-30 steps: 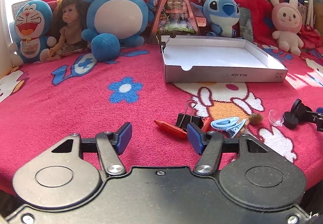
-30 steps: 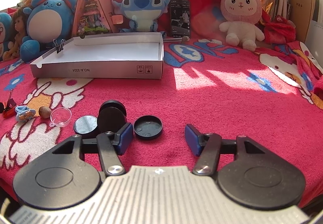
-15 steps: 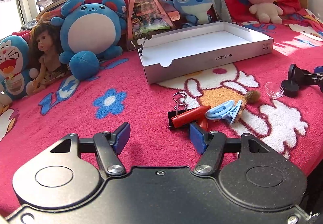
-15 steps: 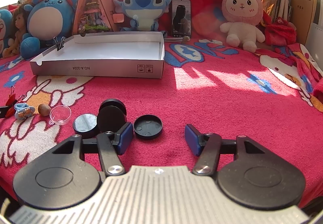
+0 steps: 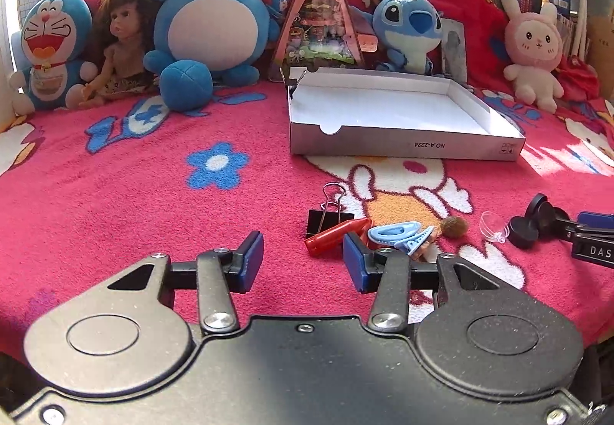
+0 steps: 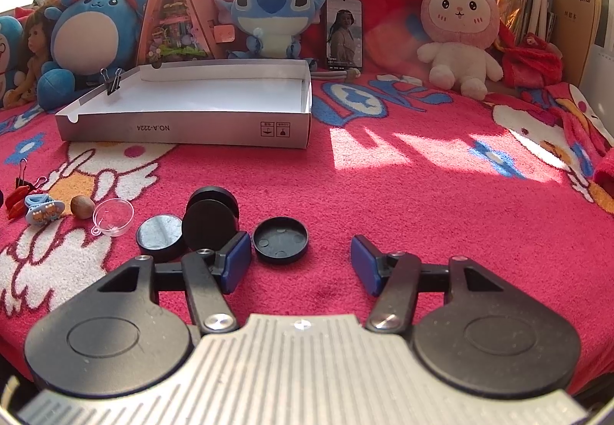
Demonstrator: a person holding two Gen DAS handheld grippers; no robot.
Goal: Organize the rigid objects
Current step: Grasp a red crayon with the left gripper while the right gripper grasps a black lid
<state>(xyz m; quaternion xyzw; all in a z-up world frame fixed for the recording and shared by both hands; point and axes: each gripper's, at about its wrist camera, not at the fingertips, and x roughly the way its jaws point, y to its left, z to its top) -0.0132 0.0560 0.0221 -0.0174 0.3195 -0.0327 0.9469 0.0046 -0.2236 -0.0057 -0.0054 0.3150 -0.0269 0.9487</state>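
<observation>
An empty white cardboard tray (image 5: 403, 149) (image 6: 184, 126) lies on the pink blanket, with a binder clip on its far-left corner (image 6: 111, 79). In the left wrist view my open left gripper (image 5: 303, 260) hovers just before a black binder clip (image 5: 326, 219), a red crayon (image 5: 337, 237), a blue hair clip (image 5: 399, 235) and a nut (image 5: 453, 225). In the right wrist view my open right gripper (image 6: 301, 264) sits behind a black lid (image 6: 281, 239), black round cases (image 6: 209, 219) and a clear cup (image 6: 113, 216). The left fingertip (image 6: 236, 260) is close to the cases.
Plush toys, a doll (image 5: 119, 53) and a triangular toy house (image 5: 318, 18) line the back. A phone (image 6: 344, 33) leans by the blue plush. The right gripper's finger shows at the right edge of the left wrist view (image 5: 591, 229).
The left gripper's view swung left and back, and it now faces the tray squarely with the small pile just ahead to the right. The right gripper has barely moved.
</observation>
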